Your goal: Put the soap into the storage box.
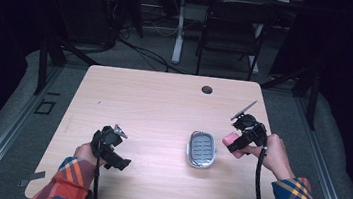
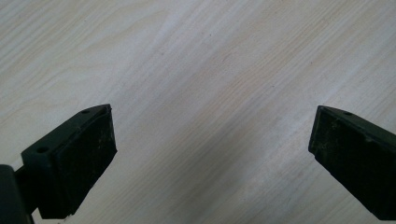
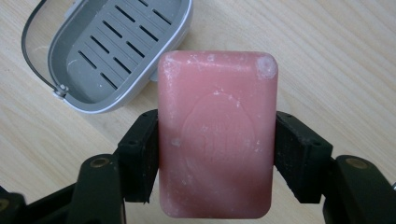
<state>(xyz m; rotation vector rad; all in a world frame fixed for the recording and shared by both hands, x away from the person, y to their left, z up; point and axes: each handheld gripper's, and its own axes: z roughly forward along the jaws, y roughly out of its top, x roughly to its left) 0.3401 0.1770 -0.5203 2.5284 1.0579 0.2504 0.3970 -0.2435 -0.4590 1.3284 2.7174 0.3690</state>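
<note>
The pink rectangular bar of soap [image 3: 217, 135] is clamped in the right gripper [image 3: 217, 154], black jaws pressing on its two long sides, the bar's rounded end poking out beyond the pads. An oval stamp shows on its broad face, with pale scuffs along the top corners. In the high view the soap [image 1: 232, 139] is held off the table, just to the 3 o'clock side of the grey slotted plastic soap dish [image 1: 201, 149], near it but not touching. From the right gripper view the dish [image 3: 116, 51] lies at about 10 o'clock from the bar, its thin dark wire handle arcing round the far rim, its slotted floor empty.

The right gripper [image 1: 236, 141] points toward 9 o'clock, tilted slightly down, the person's right hand [image 1: 273, 153] wrapped round its handle, the plaid-sleeved forearm running in from 5 o'clock, the cable dropping to the table's near edge.

Over at 9 o'clock from the dish, well apart, the left gripper [image 1: 119, 162] sits low over the light wooden table [image 1: 164, 103], held by the left hand [image 1: 87, 152], forearm rising from 6 o'clock. In its own view the left gripper [image 2: 212, 140] has its jaws spread wide, bare wood grain between them.
</note>
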